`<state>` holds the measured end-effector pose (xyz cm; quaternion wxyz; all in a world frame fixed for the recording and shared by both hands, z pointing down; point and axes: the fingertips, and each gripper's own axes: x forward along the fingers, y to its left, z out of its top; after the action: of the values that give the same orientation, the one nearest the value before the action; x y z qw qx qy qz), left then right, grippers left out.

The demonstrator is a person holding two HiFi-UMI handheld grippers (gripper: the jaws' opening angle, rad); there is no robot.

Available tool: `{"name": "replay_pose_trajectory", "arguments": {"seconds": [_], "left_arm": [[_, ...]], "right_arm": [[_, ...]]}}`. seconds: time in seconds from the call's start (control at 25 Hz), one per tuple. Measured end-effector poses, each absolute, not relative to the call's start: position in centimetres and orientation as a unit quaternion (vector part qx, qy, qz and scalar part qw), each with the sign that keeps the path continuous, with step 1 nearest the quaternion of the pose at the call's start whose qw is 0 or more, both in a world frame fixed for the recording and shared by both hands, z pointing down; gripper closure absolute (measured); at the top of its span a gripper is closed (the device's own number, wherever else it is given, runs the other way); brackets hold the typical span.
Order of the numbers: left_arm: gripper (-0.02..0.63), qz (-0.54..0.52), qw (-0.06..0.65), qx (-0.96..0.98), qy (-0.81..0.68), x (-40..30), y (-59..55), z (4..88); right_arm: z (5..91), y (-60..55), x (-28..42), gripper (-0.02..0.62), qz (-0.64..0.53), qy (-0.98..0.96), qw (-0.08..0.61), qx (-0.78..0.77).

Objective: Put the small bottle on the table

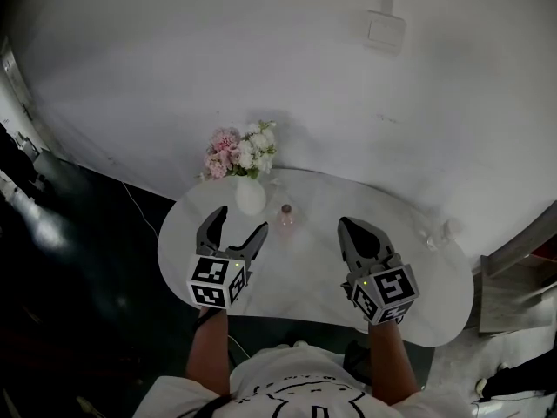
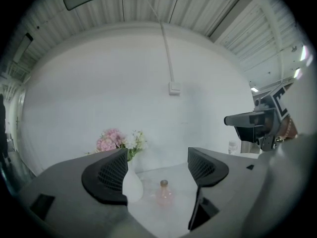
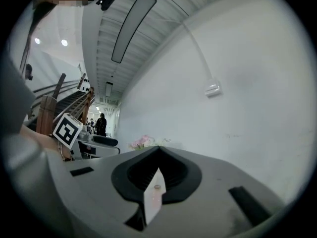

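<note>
The small pink bottle (image 1: 285, 220) stands upright on the white table (image 1: 418, 286), just right of a white vase (image 1: 250, 196). My left gripper (image 1: 240, 219) hovers over the table's near left part, open, with nothing between its fingers. In the left gripper view the bottle (image 2: 164, 191) shows beyond the open left gripper (image 2: 156, 155), apart from it. My right gripper (image 1: 345, 224) is to the right of the bottle, shut and holding nothing. In the right gripper view its jaws meet at the tips of the right gripper (image 3: 158, 148), and the bottle (image 3: 156, 192) shows through a narrow slit.
Pink and white flowers (image 1: 241, 152) fill the vase at the table's back edge by the white wall. A small clear glass (image 1: 438, 236) stands at the table's right end. Dark floor (image 1: 78, 259) lies to the left of the table.
</note>
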<state>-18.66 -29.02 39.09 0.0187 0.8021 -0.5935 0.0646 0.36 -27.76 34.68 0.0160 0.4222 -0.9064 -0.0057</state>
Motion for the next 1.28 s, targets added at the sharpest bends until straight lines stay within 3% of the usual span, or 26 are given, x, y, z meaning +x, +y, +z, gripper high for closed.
{"name": "replay_pose_trajectory", "arguments": {"seconds": [0.16,0.28,0.36,0.52,0.64,1.28], "left_arm": [[0.255,0.042,-0.006,0.805,-0.592,-19.2,-28.4,36.3],[0.354,0.029,-0.018,0.801,-0.597,-19.7,-28.2,34.8],[0.376,0.026,-0.02,0.798,-0.602,-20.0,-28.2,34.2],[0.55,0.02,-0.036,0.788,-0.614,-20.9,-28.1,32.4],[0.599,0.021,-0.048,0.785,-0.617,-21.3,-28.0,31.4],[0.601,-0.008,-0.106,0.761,-0.64,-25.6,-26.2,26.1]], "right_arm": [[33.2,-27.3,-0.4,0.595,-0.02,-0.907,0.012,0.421],[32.3,-27.1,-0.8,0.595,-0.032,-0.907,0.014,0.419],[31.8,-27.0,-0.9,0.595,-0.042,-0.907,0.018,0.418],[30.4,-27.1,-0.8,0.595,-0.064,-0.905,0.024,0.419],[29.4,-27.4,-0.5,0.595,-0.079,-0.901,0.025,0.426],[24.9,-27.0,1.6,0.597,-0.121,-0.874,0.001,0.47]]}}
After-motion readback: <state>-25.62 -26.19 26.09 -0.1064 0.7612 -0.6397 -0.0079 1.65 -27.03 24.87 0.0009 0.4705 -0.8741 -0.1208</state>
